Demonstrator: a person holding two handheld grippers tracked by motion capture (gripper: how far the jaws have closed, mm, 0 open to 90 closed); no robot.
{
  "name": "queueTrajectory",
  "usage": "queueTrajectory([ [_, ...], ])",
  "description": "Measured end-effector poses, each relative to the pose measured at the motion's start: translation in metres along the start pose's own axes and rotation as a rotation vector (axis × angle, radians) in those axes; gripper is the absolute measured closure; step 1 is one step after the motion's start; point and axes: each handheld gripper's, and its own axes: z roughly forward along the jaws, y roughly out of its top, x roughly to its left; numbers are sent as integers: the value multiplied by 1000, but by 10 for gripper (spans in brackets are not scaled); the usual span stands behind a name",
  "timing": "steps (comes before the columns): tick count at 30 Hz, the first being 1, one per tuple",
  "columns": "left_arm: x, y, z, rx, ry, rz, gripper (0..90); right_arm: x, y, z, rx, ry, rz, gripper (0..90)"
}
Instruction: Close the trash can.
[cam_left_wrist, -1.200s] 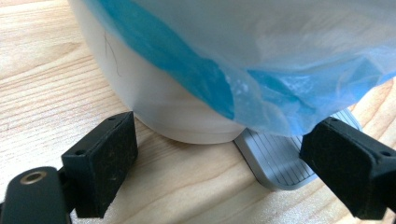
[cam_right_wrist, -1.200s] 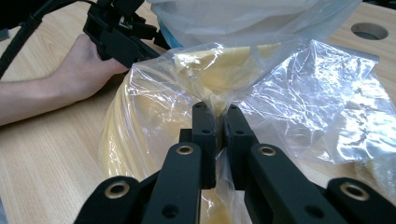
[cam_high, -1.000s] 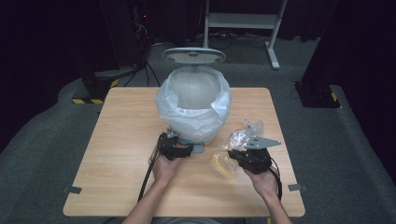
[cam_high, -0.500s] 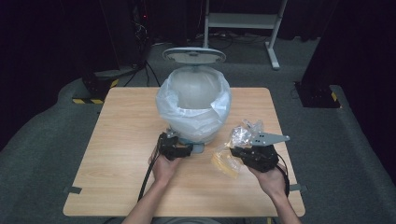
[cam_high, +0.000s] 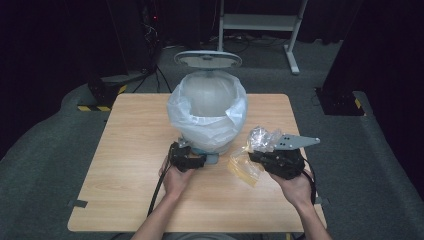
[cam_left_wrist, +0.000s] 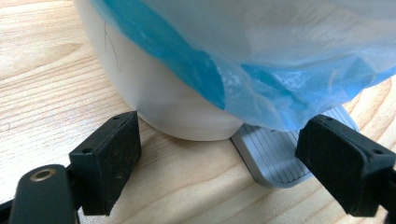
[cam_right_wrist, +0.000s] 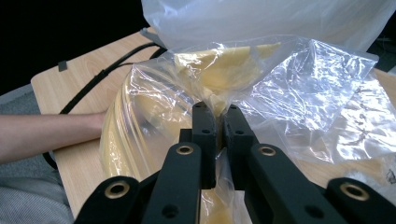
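One wooden table (cam_high: 130, 165) — grey carpet (cam_high: 45, 165), dark room around.

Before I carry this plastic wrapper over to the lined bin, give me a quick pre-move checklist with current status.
1. Right tool shut on the plastic wrapper: ok.
2. Wrapper clear of the table: cannot tell; its yellow end hangs low.
3. Bin lid up, mouth open: ok.
4. Liner bag folded over the rim: ok.
5. Left tool open at the bin's base, by the pedal: ok.
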Motion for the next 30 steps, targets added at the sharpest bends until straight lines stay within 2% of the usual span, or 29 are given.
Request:
queueTrajectory([
  [6, 0, 0, 0, 0, 2, 2, 140, 1, 13, -8, -27, -4, -19, 861],
  [9, 0, 0, 0, 0, 0, 0, 141, 1, 26, -14, -44, -13, -41, 861],
  [13, 0, 0, 0, 0, -2, -3, 140, 0, 38, -18, -60, -1, -52, 862],
  [30, 0, 0, 0, -3, 4, 5, 140, -9, 78, -10, -66, 46, -66, 861],
])
